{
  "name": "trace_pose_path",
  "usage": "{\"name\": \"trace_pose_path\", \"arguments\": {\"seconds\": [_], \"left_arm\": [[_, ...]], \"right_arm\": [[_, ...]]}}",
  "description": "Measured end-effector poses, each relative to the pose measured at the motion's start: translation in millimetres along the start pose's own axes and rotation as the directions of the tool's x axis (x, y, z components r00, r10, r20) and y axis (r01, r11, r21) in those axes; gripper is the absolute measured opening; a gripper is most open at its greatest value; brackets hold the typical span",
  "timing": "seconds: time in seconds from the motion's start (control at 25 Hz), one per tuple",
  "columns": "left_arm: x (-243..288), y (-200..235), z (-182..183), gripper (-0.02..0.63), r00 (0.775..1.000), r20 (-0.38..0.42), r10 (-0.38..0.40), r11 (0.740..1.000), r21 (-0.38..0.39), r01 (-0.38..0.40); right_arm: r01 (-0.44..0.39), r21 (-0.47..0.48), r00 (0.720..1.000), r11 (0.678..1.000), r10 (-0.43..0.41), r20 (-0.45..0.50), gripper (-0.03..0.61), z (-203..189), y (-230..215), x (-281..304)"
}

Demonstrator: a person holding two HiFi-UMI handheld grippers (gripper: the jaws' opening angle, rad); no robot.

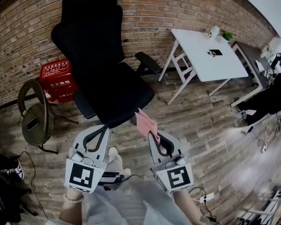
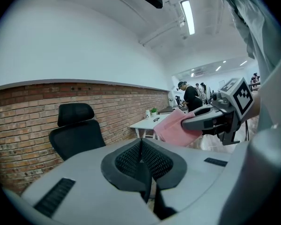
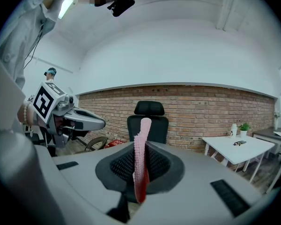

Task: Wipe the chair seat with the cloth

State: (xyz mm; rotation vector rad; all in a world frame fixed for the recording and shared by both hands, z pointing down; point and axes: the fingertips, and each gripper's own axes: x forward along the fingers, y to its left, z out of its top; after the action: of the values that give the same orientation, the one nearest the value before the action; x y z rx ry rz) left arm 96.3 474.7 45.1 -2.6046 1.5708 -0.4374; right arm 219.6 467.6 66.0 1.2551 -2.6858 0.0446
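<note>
A black office chair (image 1: 96, 46) stands before the brick wall, its seat (image 1: 114, 90) facing me. My right gripper (image 1: 155, 136) is shut on a pink cloth (image 1: 145, 123), which sticks out past the jaws just off the seat's front right corner. The right gripper view has the cloth (image 3: 140, 158) pinched edge-on, with the chair (image 3: 148, 121) straight ahead. My left gripper (image 1: 100, 131) is shut with nothing in it, just in front of the seat's front edge. In the left gripper view the chair (image 2: 77, 130) is at left, and the right gripper (image 2: 210, 118) with the cloth (image 2: 175, 128) at right.
A white table (image 1: 208, 53) stands to the right of the chair. A red box (image 1: 57, 80) and a round wicker chair (image 1: 36, 112) stand to the left. Cables and a power strip (image 1: 205, 198) lie on the wood floor at lower right. People stand far off.
</note>
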Motion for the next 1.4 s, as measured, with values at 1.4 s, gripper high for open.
{"name": "trace_pose_path", "arguments": {"seconds": [1.4], "left_arm": [[263.3,239.9,-15.9,0.018,0.995,-0.014,-0.102,0.995,0.01,0.103]], "right_arm": [[0.051,0.031,0.991,0.998,-0.046,-0.123,0.055,14.1,-133.2,318.8]]}}
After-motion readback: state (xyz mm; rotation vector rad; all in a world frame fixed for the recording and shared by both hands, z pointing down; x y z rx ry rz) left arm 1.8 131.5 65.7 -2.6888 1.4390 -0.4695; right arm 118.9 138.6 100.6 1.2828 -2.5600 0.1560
